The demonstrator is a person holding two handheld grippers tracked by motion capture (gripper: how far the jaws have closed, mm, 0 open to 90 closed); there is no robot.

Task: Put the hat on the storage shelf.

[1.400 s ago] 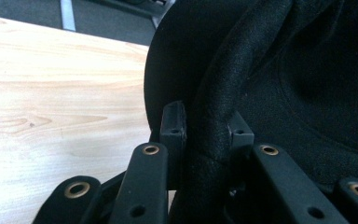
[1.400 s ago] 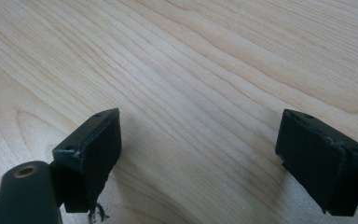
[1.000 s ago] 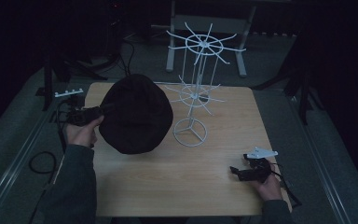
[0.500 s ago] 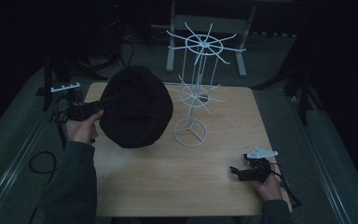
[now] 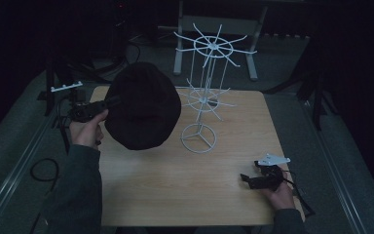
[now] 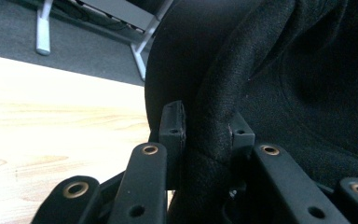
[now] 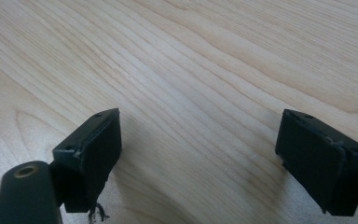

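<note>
Looks like the job is getting the black hat point(image 5: 143, 105) onto the white wire rack point(image 5: 202, 97). Approx halfway, by my read: hat is already picked up and held off the bench point(image 5: 175, 190), over the bench's far-left part, just left of the rack. Not hung yet; whether cloth brushes a rack prong can't be told from the high view.

Left claw point(image 5: 111, 101) is clamped tight on the hat's edge. In the left gripper view a fold of black cloth point(image 6: 261, 79) sits squeezed between the 2 jaws, w/ hardly any gap left.

Right claw point(image 5: 246, 178) rests low at the bench's near-right corner, jaws spread wide, holding nothing; bare wood between them in the right gripper view.

Left to do, as I judge it: lift hat over a prong, settle it on, release.

Count:
- 1 hat
- 1 rack, w/ 2 tiers of prongs and a ring base, standing approx mid-bench toward the far edge
- 2 claws
- 1 bench
- 1 grey metal frame point(image 5: 214, 22) on the floor beyond the far edge
</note>
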